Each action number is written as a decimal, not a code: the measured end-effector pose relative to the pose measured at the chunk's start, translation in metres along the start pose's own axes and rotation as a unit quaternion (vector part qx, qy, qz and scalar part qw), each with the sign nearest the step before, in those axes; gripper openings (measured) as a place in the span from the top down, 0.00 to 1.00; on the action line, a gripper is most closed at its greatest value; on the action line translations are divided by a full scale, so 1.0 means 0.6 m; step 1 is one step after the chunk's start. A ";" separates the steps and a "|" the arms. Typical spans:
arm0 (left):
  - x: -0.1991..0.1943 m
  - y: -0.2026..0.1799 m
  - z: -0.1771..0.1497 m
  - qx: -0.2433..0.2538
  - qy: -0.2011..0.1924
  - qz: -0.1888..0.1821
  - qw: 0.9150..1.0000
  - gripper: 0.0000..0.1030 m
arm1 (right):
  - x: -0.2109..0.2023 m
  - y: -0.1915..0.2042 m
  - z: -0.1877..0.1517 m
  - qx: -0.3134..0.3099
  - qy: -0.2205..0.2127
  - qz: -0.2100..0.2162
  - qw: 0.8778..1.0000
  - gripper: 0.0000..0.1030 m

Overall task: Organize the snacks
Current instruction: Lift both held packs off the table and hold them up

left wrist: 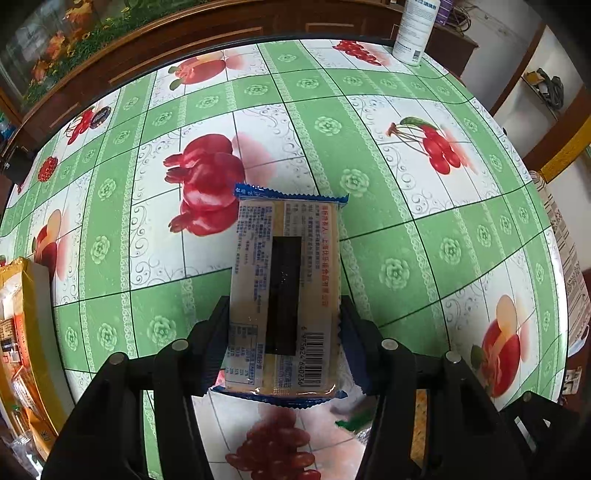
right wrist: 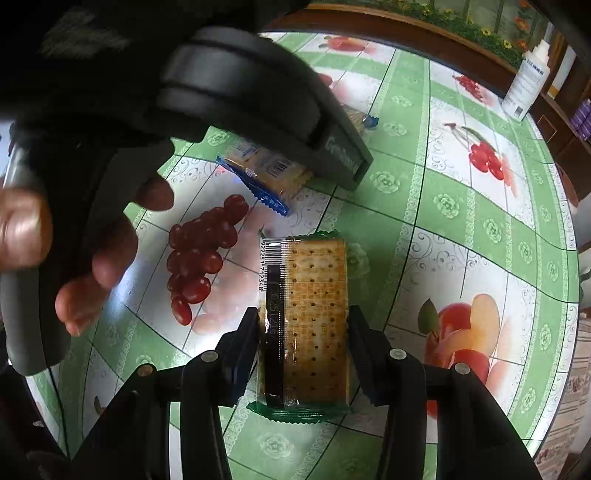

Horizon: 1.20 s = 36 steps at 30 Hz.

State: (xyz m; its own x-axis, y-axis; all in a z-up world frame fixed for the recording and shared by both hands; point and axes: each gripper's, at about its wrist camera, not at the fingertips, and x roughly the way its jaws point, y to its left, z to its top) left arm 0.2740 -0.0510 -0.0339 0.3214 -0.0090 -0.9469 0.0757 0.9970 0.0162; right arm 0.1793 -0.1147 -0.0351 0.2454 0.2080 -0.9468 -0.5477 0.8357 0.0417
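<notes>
- Blue-edged film wraps the cracker packet (left wrist: 284, 291) that my left gripper (left wrist: 284, 325) is clenched on; both pads press its long sides, barcode end toward the camera. In the right wrist view the same packet (right wrist: 266, 173) shows at about eleven o'clock, under the left tool's body.
- Green-edged film wraps the second cracker packet (right wrist: 306, 317), which my right gripper (right wrist: 303, 347) grasps the same way, by its long sides.
- I judge the step as pick-up done on both sides: each tong has one snack, and neither is stowed yet.
- Next I'd carry them to wherever snacks are being gathered. An orange box (left wrist: 26, 332) at nine o'clock in the left view, seemingly holding packets, looks the likely place, though I can't tell for sure.
- The two tools sit close, the person's hand (right wrist: 74, 258) at nine o'clock of the right view, so I'd move one at a time.
- The fruit-print tablecloth (left wrist: 406, 229) lies open from ten to two o'clock; a white bottle (left wrist: 415, 29) stands near the far rim at one o'clock, well apart.
</notes>
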 end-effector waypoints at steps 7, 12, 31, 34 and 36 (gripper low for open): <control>0.001 0.013 0.004 -0.004 0.004 -0.002 1.000 0.47 | 0.027 0.014 -0.008 -0.020 0.047 -0.037 0.998 0.00; 0.002 0.019 0.009 -0.004 0.012 -0.012 1.000 0.47 | 0.017 0.002 -0.009 0.001 0.036 -0.026 0.999 0.01; -0.003 0.030 0.001 -0.003 0.014 -0.026 1.000 0.48 | -0.009 -0.033 0.019 0.014 0.051 0.003 0.999 0.53; -0.009 0.030 -0.014 -0.001 0.017 -0.021 1.000 0.48 | -0.014 -0.035 0.006 0.018 0.051 0.008 0.999 0.53; -0.016 0.031 -0.033 0.002 0.020 -0.017 1.000 0.48 | -0.020 -0.034 -0.009 0.019 0.050 0.010 0.998 0.53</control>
State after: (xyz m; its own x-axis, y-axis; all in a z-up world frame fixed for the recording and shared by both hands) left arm 0.2540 -0.0308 -0.0310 0.2811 -0.0405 -0.9588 0.0896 0.9959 -0.0158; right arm 0.1833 -0.1372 -0.0264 0.1522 0.1739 -0.9729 -0.5201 0.8512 0.0708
